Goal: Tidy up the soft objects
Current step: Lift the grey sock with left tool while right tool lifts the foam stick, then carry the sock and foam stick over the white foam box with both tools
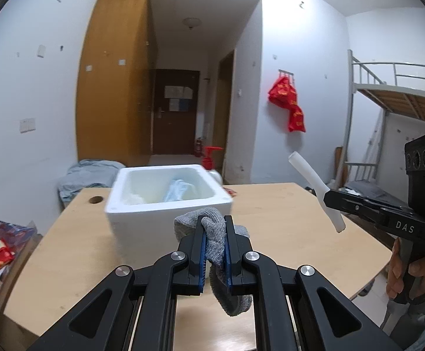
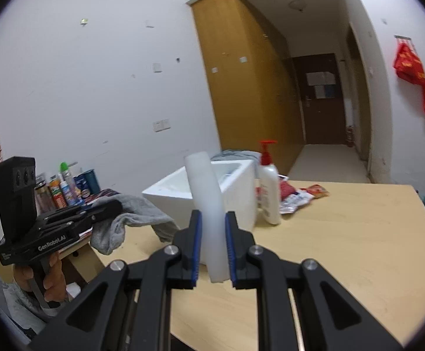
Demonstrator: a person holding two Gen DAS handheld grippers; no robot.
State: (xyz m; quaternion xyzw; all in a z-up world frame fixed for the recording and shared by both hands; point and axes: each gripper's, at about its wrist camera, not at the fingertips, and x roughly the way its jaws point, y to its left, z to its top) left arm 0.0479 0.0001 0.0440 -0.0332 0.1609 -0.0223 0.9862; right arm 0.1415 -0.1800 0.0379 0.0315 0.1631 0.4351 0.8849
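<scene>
Left gripper: our left gripper (image 1: 214,228) is pinching a grey sock (image 1: 214,242) between its blue pads; the sock bunches above the fingers and hangs below them, clear of the desk (image 1: 285,210).
Right gripper: our right gripper (image 2: 213,225) is clamped on a white foam strip (image 2: 208,204), which stands up above the fingers and curves slightly.
Box: we see a white foam box (image 1: 165,213) open on the desk just ahead of the sock, with pale blue and white soft items inside.
Left-view side: the right gripper (image 1: 329,197) shows at the right edge, its strip (image 1: 315,187) slanting across the fingers.
Right-view side: the left gripper (image 2: 116,204) shows at the left, the sock (image 2: 130,219) draped from it beside the box (image 2: 241,199).
Desk items: a white pump bottle (image 2: 269,193) with a red top stands just beside the box; red snack packets (image 2: 300,196) lie behind it.
Hands: we hold each handle in one hand (image 2: 51,278).
</scene>
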